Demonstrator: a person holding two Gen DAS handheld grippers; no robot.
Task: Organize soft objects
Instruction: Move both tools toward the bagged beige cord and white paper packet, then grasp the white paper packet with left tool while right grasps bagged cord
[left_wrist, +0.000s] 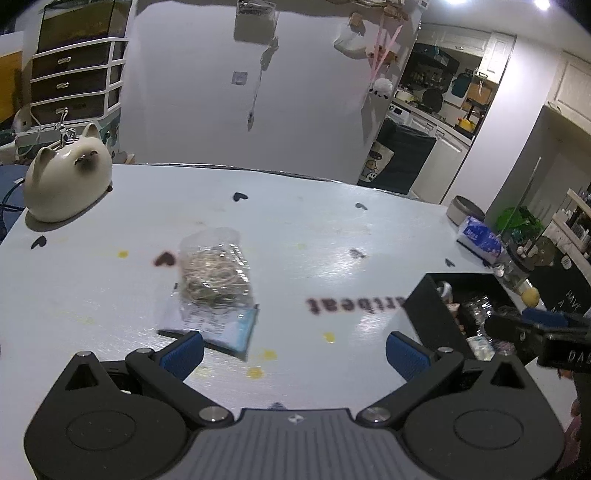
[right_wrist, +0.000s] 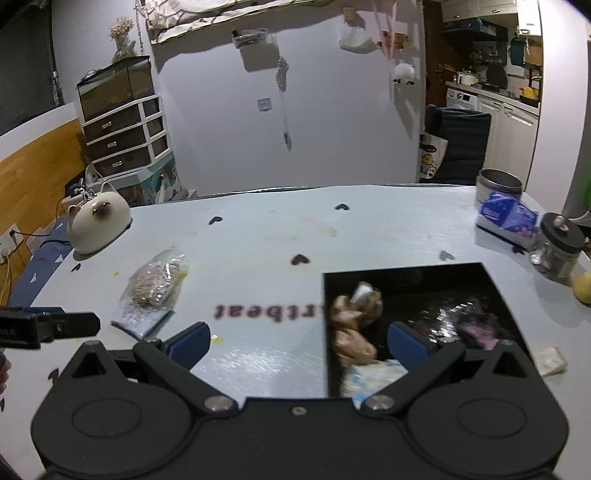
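Both claws hung above the pale surface (left_wrist: 332, 229), each with its blue pads set wide apart and nothing between them.

The left claw (left_wrist: 294, 354) faced a clear bag (left_wrist: 214, 275) of tangled bands, which lay flat on the surface just ahead of the left pad (left_wrist: 184, 352), with a bluish card end nearest the claw. The bag was not touched by either pad. A cat-shaped ceramic piece (left_wrist: 66, 181) sat at the far left corner, well apart from the bag.

The right claw (right_wrist: 299, 343) hovered over the near left edge of a black box (right_wrist: 413, 273), its right pad (right_wrist: 406, 345) over the open box and its left pad over bare surface. Inside the box lay a brown plush toy (right_wrist: 351, 325), a pale printed packet at the near wall, and something pinkish under crinkled clear wrap toward the right; blur kept finer detail from showing.

Past the box stood a dark-lidded jar (right_wrist: 559, 247), a blue-and-white tissue pack (right_wrist: 506, 218), a grey bowl (right_wrist: 498, 182) and a lemon (right_wrist: 583, 288) at the right edge.
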